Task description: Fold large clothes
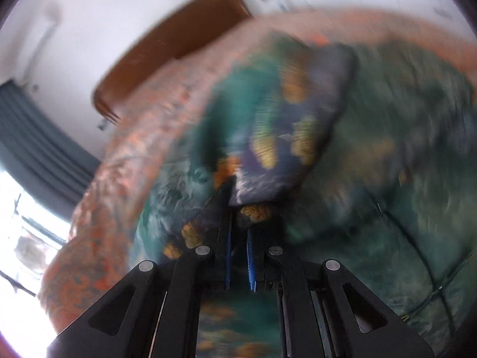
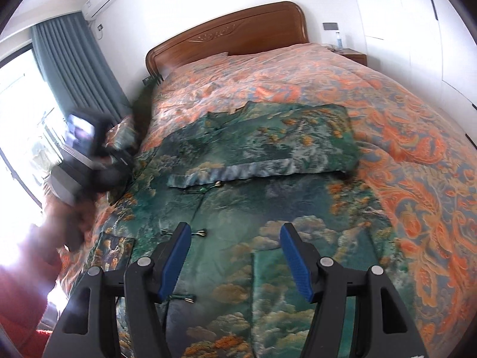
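A large green garment with a landscape print and frog clasps lies spread on the bed, one sleeve folded across its upper part. My left gripper is shut on a fold of this cloth, which rises in front of the blurred camera. In the right wrist view the left gripper's blurred body is at the bed's left edge, with a piece of the garment beside it. My right gripper hovers open over the garment's lower front, its blue pads wide apart with nothing between them.
The bed carries an orange paisley bedspread and a wooden headboard. A grey-blue curtain and bright window are on the left, a nightstand at the back right. A person's red sleeve shows at the lower left.
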A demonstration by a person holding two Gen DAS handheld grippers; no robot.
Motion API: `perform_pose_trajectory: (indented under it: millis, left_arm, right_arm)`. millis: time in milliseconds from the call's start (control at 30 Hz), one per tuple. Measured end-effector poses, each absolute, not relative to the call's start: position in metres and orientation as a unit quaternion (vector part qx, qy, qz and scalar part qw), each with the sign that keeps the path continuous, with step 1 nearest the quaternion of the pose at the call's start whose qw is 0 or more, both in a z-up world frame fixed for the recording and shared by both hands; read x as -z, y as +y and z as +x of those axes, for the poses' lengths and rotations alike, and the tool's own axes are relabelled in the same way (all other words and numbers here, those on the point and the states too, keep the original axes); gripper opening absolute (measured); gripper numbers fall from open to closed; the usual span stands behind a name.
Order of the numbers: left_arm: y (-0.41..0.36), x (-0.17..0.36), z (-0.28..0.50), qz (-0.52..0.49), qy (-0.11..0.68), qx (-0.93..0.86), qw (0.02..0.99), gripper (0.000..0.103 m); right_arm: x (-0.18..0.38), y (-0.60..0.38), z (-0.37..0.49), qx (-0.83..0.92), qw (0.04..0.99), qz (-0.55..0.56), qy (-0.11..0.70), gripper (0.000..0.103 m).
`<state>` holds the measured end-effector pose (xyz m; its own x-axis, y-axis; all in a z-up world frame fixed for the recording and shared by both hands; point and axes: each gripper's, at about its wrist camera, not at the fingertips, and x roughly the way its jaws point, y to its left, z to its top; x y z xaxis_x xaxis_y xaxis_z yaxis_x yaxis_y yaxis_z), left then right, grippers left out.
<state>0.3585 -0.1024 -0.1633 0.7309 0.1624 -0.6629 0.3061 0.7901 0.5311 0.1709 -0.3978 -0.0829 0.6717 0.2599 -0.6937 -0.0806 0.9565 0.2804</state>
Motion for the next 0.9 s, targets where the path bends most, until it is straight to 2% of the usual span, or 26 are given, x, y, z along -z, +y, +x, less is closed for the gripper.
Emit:
perform_pose_trajectory:
  millis: [33,100,133,167,200,233,367,433,567,733,767,800,833,900]
  left_arm:
    - [-0.106,0.173,0.357,0.33,0.375,0.044,0.865,0.016]
    - [-0.109,0.178,0.349,0.337,0.375,0.05,0.862,0.034]
    - [-0.109,0.176,0.343,0.338,0.369,0.054,0.864,0.063]
    - [-0.109,0.173,0.336,0.339,0.356,0.056,0.869,0.087]
    - [-0.107,0.168,0.326,0.342,0.341,0.056,0.874,0.093]
    - [-0.105,0.165,0.317,0.343,0.332,0.06,0.877,0.096]
    - [-0.079,0.152,0.29,0.309,0.346,0.08,0.882,0.096]
    - [-0.064,0.147,0.281,0.272,0.361,0.08,0.889,0.096]
    - [-0.019,0.137,0.27,0.191,0.382,0.056,0.903,0.096]
    - [0.027,0.138,0.254,0.154,0.383,0.019,0.911,0.096]
    - [0.036,0.139,0.252,0.148,0.384,0.012,0.911,0.096]
    - [0.045,0.139,0.251,0.141,0.385,0.005,0.912,0.096]
    - [0.056,0.137,0.247,0.133,0.385,-0.002,0.913,0.096]
    - [0.076,0.137,0.243,0.114,0.387,-0.016,0.915,0.096]
  right_arm:
    - [0.083,-0.401,0.17,-0.091,0.907,0.115,0.395,0.064]
    - [0.082,-0.406,0.17,-0.088,0.907,0.118,0.395,0.064]
    - [0.082,-0.408,0.172,-0.087,0.906,0.119,0.397,0.064]
    - [0.082,-0.409,0.174,-0.087,0.906,0.119,0.398,0.064]
    - [0.081,-0.409,0.178,-0.087,0.905,0.118,0.399,0.064]
    - [0.079,-0.409,0.185,-0.087,0.905,0.115,0.4,0.064]
    - [0.074,-0.392,0.222,-0.109,0.902,0.095,0.406,0.066]
    - [0.079,-0.377,0.254,-0.153,0.885,0.117,0.423,0.072]
    - [0.11,-0.353,0.321,-0.2,0.837,0.189,0.472,0.072]
    - [0.159,-0.336,0.384,-0.164,0.787,0.269,0.53,0.072]
    - [0.165,-0.334,0.387,-0.16,0.781,0.279,0.535,0.067]
    - [0.17,-0.331,0.391,-0.165,0.774,0.289,0.539,0.023]
    - [0.167,-0.327,0.392,-0.162,0.778,0.275,0.541,0.014]
    - [0.148,-0.325,0.387,-0.167,0.801,0.257,0.513,0.014]
